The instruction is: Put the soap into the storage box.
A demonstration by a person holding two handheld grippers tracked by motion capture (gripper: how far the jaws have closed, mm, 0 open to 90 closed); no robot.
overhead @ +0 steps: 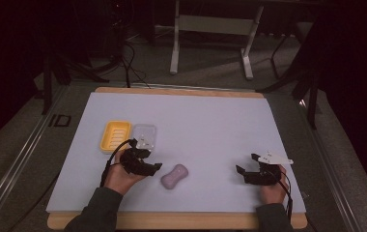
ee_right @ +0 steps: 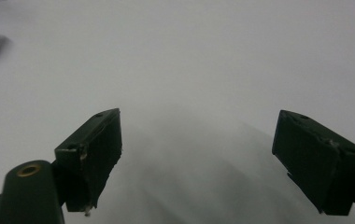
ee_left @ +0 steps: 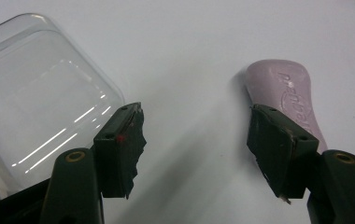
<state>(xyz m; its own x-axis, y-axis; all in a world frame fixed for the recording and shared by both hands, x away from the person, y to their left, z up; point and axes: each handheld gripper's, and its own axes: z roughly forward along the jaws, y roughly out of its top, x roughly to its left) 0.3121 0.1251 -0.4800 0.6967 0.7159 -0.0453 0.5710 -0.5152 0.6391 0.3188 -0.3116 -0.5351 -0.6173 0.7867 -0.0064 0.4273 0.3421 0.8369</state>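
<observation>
A pale purple soap bar point(overhead: 174, 176) lies on the worktop point(overhead: 210, 125), just to the right of the left gripper point(overhead: 145, 166). That gripper's jaws are spread wide and hold nothing. A clear lid point(overhead: 144, 135) sits behind it, next to a yellow soap dish point(overhead: 115, 136). The right gripper point(overhead: 247, 169) is spread too, well apart from the soap.

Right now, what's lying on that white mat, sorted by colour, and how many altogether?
Yellow: 1, the soap dish
Clear: 1, the plastic lid
Lilac: 1, the soap bar
Black: 2, the left claw and right claw, both open
Total: 5
</observation>
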